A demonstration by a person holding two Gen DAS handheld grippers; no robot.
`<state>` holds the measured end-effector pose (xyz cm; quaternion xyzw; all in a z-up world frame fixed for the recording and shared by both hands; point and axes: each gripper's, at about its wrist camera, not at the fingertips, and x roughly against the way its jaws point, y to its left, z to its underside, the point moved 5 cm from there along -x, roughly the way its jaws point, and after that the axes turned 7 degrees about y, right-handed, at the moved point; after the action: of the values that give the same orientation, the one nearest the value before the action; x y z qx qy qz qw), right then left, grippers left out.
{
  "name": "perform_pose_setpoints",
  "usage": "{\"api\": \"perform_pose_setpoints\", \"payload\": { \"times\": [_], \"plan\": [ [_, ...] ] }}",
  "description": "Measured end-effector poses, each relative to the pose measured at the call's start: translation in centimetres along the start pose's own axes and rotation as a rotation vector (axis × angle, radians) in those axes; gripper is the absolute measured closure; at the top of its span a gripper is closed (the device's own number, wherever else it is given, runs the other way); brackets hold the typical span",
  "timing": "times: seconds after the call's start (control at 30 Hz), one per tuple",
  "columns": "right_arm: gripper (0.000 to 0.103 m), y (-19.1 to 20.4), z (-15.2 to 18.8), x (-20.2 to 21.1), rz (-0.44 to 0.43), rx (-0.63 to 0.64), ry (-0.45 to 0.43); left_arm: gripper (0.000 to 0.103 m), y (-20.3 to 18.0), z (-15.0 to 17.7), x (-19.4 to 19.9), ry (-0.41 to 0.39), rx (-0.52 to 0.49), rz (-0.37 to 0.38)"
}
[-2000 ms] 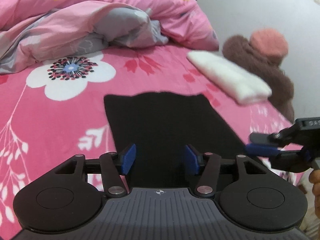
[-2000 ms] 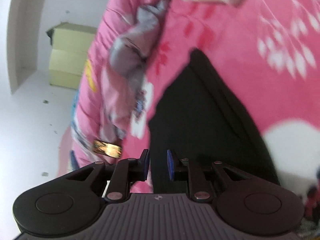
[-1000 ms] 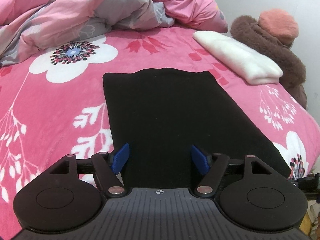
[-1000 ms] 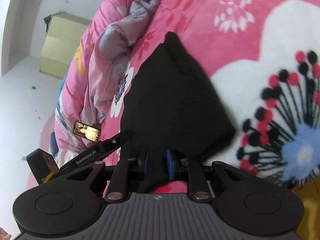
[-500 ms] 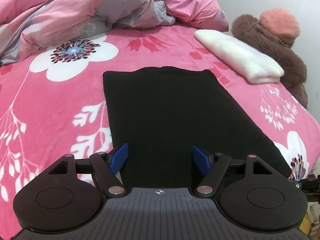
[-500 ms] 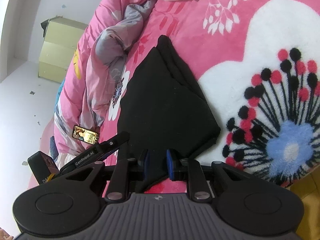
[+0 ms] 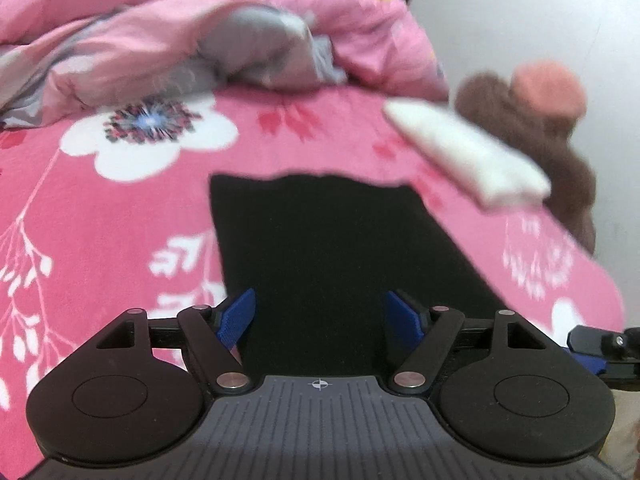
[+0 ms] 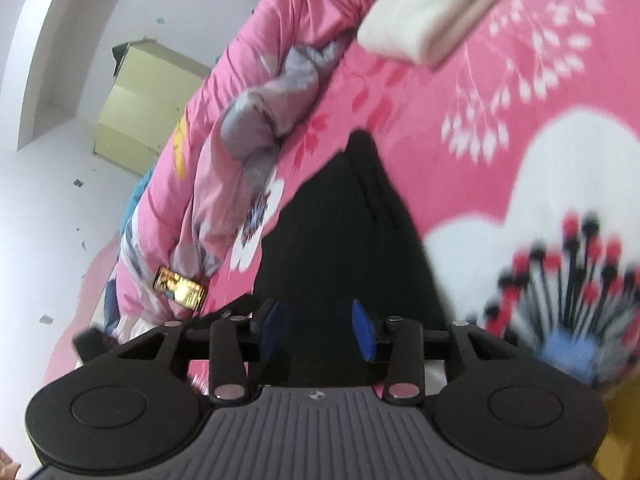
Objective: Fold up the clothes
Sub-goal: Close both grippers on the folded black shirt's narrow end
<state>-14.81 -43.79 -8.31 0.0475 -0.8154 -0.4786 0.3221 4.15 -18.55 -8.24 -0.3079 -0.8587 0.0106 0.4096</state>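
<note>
On the bed, over the pink floral blanket (image 7: 120, 208), the black garment (image 7: 328, 248) lies flat as a folded rectangle. Long axis runs away from the left wrist camera toward the bunched pink-and-grey duvet (image 7: 192, 40); far short edge slightly wavy, near end hidden behind the tool body. Right wrist view shows the same garment (image 8: 344, 240) tapering to a point away from the camera, with a layered fold line along its right side.

Left tool (image 7: 320, 316): blue pads spread wide, nothing between them, garment beneath the gap. Contact with the cloth cannot be judged.

Right tool (image 8: 318, 334): pads parted, gap moderate, no cloth pinched; black fabric directly under and ahead of it. Part of the right tool (image 7: 600, 350) shows at the right edge of the left view, cut off by the frame.

Folded white cloth (image 7: 464, 152) lies right of the garment, apart from it, beside a brown fuzzy item (image 7: 560, 152) with a salmon-pink top. Both views are motion-blurred; the small gold object (image 8: 180, 287) on the duvet cannot be identified. Pale green cabinet (image 8: 140, 108) stands beyond the bed.
</note>
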Motion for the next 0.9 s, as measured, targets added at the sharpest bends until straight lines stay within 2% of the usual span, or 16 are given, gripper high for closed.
{"api": "perform_pose_setpoints", "payload": {
  "times": [0.07,0.1,0.33,0.47,0.67,0.8,0.87,0.9],
  "plan": [
    [0.041,-0.4,-1.8,-0.7,0.007,0.004,-0.011,0.028,1.1,-0.5,0.0,-0.039,0.028,0.004],
    [0.040,-0.5,-2.4,-1.4,0.008,0.013,0.001,0.028,1.7,-0.6,-0.2,-0.049,0.042,0.007],
    [0.040,-1.1,-6.7,-6.7,0.017,0.072,0.085,0.030,5.3,-1.6,-2.6,-0.026,0.123,0.043],
    [0.038,-1.4,-9.1,-9.6,0.023,0.106,0.133,0.031,6.5,-2.2,-4.4,0.000,0.151,0.104],
    [0.039,-1.9,-12.7,-14.0,0.029,0.156,0.202,0.035,6.5,-3.8,-6.9,-0.004,0.102,0.167],
    [0.043,-1.6,-14.0,-15.5,0.016,0.182,0.217,0.048,6.7,-4.4,-8.0,-0.022,0.094,0.196],
    [0.047,-1.4,-14.3,-16.2,0.020,0.204,0.221,0.060,6.9,-4.6,-8.3,-0.027,0.106,0.197],
    [0.049,-1.2,-14.3,-16.5,0.024,0.218,0.222,0.069,7.0,-4.7,-8.4,-0.026,0.113,0.193]
  ]
}}
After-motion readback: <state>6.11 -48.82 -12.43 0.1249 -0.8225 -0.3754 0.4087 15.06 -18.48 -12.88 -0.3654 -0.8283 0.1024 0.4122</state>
